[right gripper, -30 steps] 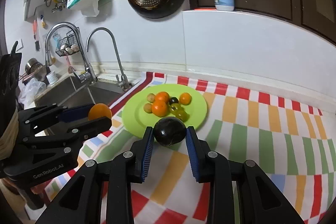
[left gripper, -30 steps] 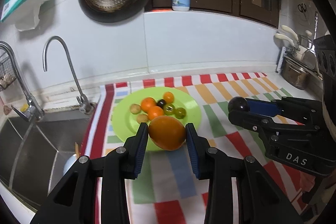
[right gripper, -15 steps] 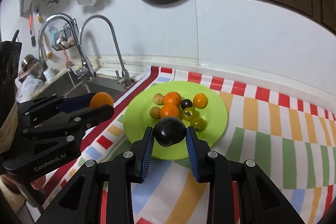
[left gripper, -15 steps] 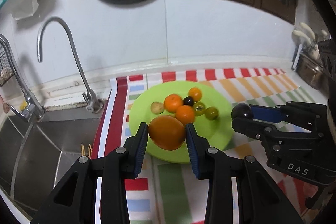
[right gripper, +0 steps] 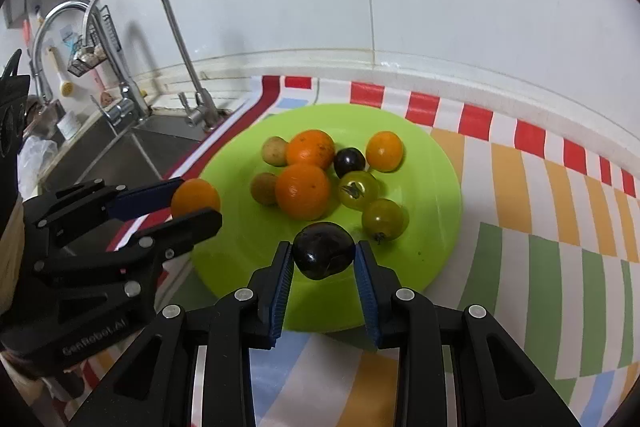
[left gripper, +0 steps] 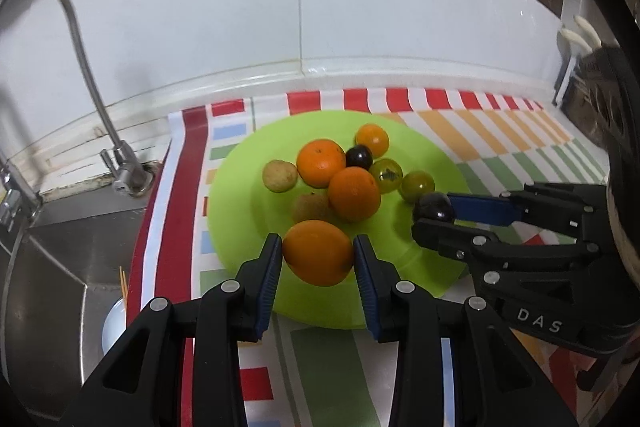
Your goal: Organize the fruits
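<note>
A green plate (left gripper: 240,187) (right gripper: 436,187) lies on the striped cloth and holds several small fruits: oranges, green and dark grapes, brown longans. My left gripper (left gripper: 318,253) is shut on an orange (left gripper: 318,253) and holds it over the plate's near left edge; it shows in the right wrist view (right gripper: 196,203) too. My right gripper (right gripper: 323,255) is shut on a dark plum (right gripper: 323,255) over the plate's near rim; the left wrist view shows it at the right (left gripper: 434,209).
A steel sink (left gripper: 60,267) with a curved tap (left gripper: 80,67) lies left of the cloth. A white tiled wall (left gripper: 320,7) stands behind. A utensil holder (left gripper: 584,75) is at the far right. A second tap (right gripper: 52,39) and wire rack stand further left.
Both grippers have moved forward and down toward the plate, each still holding its fruit. The plate and its fruits look larger and closer.
</note>
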A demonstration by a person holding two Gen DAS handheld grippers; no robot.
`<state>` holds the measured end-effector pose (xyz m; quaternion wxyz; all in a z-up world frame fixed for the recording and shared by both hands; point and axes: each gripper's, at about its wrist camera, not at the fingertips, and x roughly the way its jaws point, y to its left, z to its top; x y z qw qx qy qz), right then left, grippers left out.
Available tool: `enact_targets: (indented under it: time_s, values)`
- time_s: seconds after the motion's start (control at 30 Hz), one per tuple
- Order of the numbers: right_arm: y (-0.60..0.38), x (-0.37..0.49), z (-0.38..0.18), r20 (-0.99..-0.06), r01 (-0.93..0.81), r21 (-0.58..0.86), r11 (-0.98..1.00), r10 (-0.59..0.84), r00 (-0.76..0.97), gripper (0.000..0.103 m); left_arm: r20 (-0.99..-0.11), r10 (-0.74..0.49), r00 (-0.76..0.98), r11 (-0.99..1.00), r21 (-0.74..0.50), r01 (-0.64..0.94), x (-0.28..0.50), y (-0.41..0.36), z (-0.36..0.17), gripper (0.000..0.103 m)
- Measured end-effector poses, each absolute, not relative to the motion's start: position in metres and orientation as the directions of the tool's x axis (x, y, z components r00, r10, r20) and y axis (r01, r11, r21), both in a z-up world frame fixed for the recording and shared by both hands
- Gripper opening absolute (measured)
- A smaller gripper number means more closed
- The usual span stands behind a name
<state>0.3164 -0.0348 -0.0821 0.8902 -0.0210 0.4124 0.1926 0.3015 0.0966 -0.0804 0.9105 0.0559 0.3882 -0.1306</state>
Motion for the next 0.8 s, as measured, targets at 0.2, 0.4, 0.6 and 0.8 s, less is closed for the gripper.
enact_targets:
  time_s: [0.2, 0.4, 0.6, 0.8]
  values:
    - [-0.04, 0.318, -0.08, -0.745, -0.317, 0.127, 0.94, 0.301, 0.595, 0.037, -0.71, -0.161, 0.685, 0.971, 0.01, 0.239, 0.298, 0.105, -0.075, 0.054]
    - [-0.044, 0.294, -0.06, -0.703, -0.263, 0.11, 0.959, 0.262, 0.661, 0.038, -0.688, -0.115, 0.716, 0.976, 0.055, 0.21, 0.275, 0.114, -0.055, 0.055]
    - [-0.045, 0.248, -0.036, -0.651, -0.193, 0.066, 0.979, 0.189, 0.735, 0.05, -0.652, -0.116, 0.749, 0.975, 0.068, 0.21, 0.245, 0.119, -0.035, 0.062]
    - [-0.055, 0.207, -0.015, -0.616, -0.145, 0.067, 0.987, 0.156, 0.773, 0.053, -0.592, -0.127, 0.796, 0.978, 0.06, 0.2, 0.203, 0.117, -0.009, 0.068]
